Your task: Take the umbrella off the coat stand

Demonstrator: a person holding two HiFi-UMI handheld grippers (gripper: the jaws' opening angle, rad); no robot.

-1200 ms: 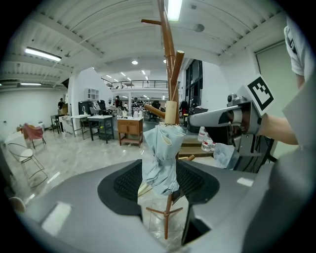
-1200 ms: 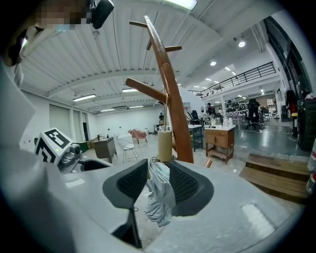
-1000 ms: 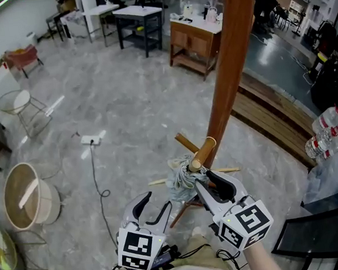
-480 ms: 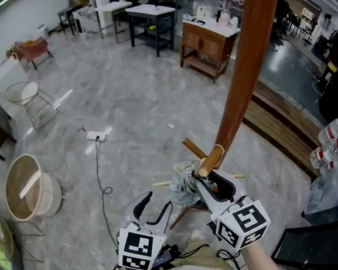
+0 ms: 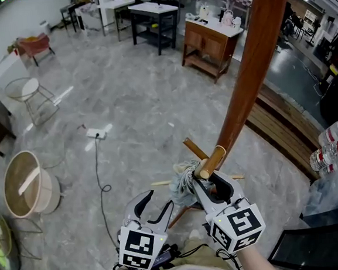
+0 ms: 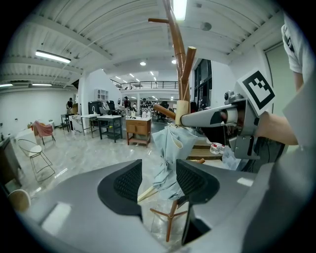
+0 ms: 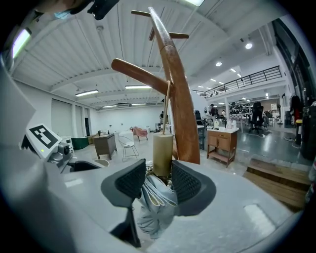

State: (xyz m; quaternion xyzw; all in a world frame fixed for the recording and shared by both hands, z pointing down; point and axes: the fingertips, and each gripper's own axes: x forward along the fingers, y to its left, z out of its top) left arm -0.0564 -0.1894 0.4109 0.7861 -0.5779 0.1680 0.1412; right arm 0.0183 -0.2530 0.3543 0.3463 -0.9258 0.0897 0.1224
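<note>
A folded pale blue umbrella (image 5: pixel 182 184) hangs by its light wooden handle (image 5: pixel 210 161) at a peg of the brown coat stand (image 5: pixel 251 65). My right gripper (image 5: pixel 205 182) reaches up to it. In the right gripper view the handle (image 7: pixel 162 153) and the bunched fabric (image 7: pixel 155 200) stand between the pads of that gripper (image 7: pixel 158 180). Its jaws have just been opening and stand wide around the umbrella. My left gripper (image 5: pixel 155 204) waits lower left, open and holding nothing. Beyond its pads (image 6: pixel 133 180) hangs the umbrella (image 6: pixel 168 158).
The stand's wooden feet (image 5: pixel 179 213) spread on the marble floor. A round basket (image 5: pixel 26 188) stands left, a power strip with cable (image 5: pixel 92 134) lies ahead, a wire chair (image 5: pixel 27 97) is further left. A wooden cabinet (image 5: pixel 208 40), a slatted platform (image 5: pixel 279 122) and water bottles (image 5: pixel 329 147) are right.
The head view has swung a little, so the stand's pole shows further right. Both grippers keep their places, the right one still at the umbrella's handle.
</note>
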